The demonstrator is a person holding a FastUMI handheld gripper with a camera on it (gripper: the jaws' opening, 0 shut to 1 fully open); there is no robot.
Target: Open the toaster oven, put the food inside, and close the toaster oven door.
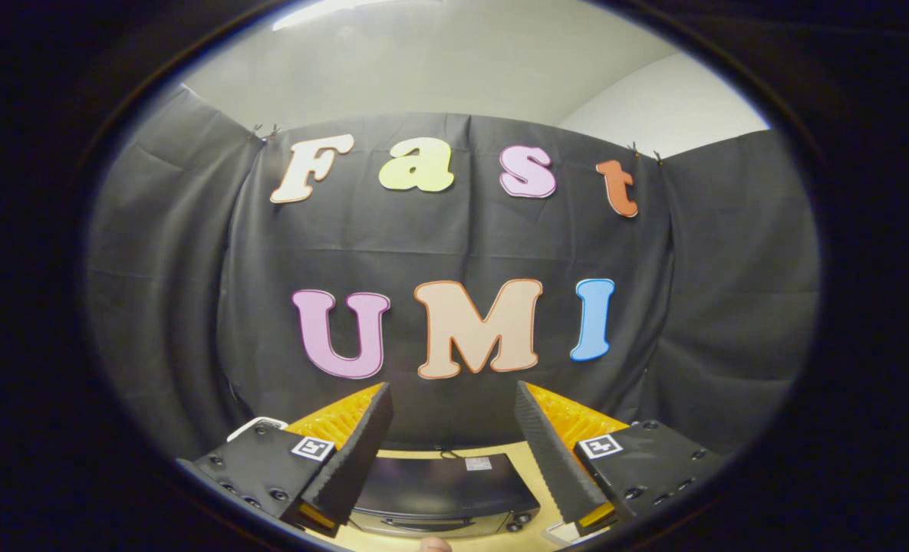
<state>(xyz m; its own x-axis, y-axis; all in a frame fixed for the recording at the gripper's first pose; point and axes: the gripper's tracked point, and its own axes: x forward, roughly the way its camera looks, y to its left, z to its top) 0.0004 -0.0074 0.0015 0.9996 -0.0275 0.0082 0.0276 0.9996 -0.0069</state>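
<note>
A: Where's your tool (452, 429) at right now?

B: Held high, aimed at the booth wall. Fingers (354, 452) spread wide apart, nothing betw. them. So it's open and empty.

A: And the toaster oven (445, 491)?

B: Low down, seen betw. the fingers and below them, sitting on the tabletop (535, 483). You're looking onto its dark top; front edge w/ a couple of knobs faces you. Can't see the door or handle properly from this angle. Door looks not yet opened, but can't tell for sure.

A: Food?

B: Can't make it out. There's a white thing by the left finger and another pale bit by the right one, too cut off to tell what they are.

A: So what do I do first?

B: Prob. the opening step. Tip the tool down so the oven front comes into view, don't go in blind. Keep fingers apart as they are, line them up either side of the handle, approach square to the door. Close on the handle only once it's betw. both fingers, then pull along the door's hinge arc, not straight back, or the oven may slide on the tabletop.
</note>
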